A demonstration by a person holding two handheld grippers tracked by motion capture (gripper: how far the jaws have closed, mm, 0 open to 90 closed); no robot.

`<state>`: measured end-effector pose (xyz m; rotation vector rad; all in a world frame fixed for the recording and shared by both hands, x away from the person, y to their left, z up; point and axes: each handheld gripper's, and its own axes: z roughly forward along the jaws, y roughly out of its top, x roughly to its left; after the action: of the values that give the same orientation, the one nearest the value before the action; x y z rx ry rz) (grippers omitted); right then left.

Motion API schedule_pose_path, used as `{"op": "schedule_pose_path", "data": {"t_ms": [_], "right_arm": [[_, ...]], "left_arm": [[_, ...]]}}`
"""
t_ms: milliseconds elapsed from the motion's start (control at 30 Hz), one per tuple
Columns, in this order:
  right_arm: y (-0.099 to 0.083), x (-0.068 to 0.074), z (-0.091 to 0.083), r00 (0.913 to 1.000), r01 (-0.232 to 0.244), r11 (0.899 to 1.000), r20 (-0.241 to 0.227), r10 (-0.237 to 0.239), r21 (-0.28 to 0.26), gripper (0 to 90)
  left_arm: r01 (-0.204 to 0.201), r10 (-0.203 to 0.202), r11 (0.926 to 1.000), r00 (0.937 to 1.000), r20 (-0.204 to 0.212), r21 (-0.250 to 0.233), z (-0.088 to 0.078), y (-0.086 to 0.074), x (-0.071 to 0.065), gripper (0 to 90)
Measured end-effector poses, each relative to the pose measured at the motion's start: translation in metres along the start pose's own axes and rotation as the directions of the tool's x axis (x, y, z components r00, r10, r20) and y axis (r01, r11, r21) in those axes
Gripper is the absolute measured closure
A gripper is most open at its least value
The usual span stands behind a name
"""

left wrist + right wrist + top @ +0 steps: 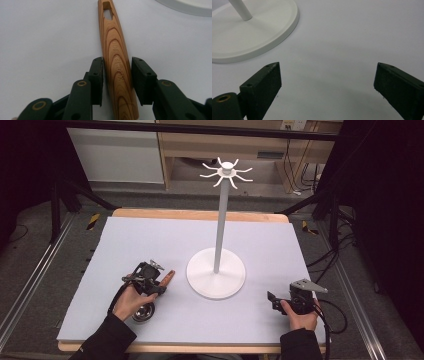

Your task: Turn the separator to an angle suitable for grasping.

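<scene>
Evidently the left hand-held gripper [117,75] narrows around the wooden handle [117,62] beside the white stand [216,272], a slight gap remaining on one side; the right hand-held gripper [327,82] gapes empty.

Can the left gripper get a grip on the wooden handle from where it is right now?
Probably yes. The left gripper already straddles the wooden handle, a pad on each side with only slim gaps, and nothing lies between them on the mat.

Between the jaws of the left gripper [117,80]: handle [117,65], lying on the mat [45,37] and running ahead. Stand [216,272] to its right, just beside. Left of the right gripper [327,85], same stand, near; both grippers well apart.
</scene>
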<state>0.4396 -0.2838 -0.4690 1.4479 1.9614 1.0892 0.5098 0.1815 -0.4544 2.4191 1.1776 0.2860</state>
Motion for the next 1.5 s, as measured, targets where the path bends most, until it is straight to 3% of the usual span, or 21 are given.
{"op": "schedule_pose_path", "data": {"t_ms": [233,400,700,900,1100,1267,1500], "right_arm": [[0.000,0.001,0.002,1.0000,-0.004,1.000,-0.005,0.004,0.011,8.1],[0.000,0.001,0.001,1.0000,0.001,1.000,-0.001,-0.001,0.007,8.0],[0.000,0.001,0.001,1.0000,0.009,1.000,-0.003,-0.009,0.004,8.1],[0.000,0.002,0.001,0.9999,0.000,1.000,-0.011,0.000,0.008,8.0],[0.000,0.002,0.001,0.9999,0.001,1.000,-0.012,-0.001,0.010,8.1],[0.000,0.002,0.000,0.9999,-0.001,1.000,-0.017,0.001,0.008,8.1],[0.001,0.002,0.000,0.9998,-0.001,1.000,-0.021,0.001,0.006,8.1]], "left_arm": [[-0.015,0.015,0.9992,0.9998,-0.009,0.037,0.000,0.005,0.000,67.2],[-0.028,0.028,0.9992,0.9996,0.000,0.028,-0.001,0.003,0.002,67.4],[-0.058,0.058,0.9980,0.9983,-0.001,0.025,-0.018,-0.018,0.014,67.5],[-0.052,0.052,0.9984,0.9986,0.008,0.021,-0.018,-0.028,0.020,67.3],[-0.075,0.076,0.9969,0.9968,-0.027,0.023,-0.018,-0.025,0.017,65.4],[-0.085,0.086,0.9963,0.9961,-0.023,0.011,-0.024,-0.019,0.016,60.3],[-0.132,0.134,0.9899,0.9902,-0.040,0.053,-0.026,-0.006,0.013,62.0]]}}
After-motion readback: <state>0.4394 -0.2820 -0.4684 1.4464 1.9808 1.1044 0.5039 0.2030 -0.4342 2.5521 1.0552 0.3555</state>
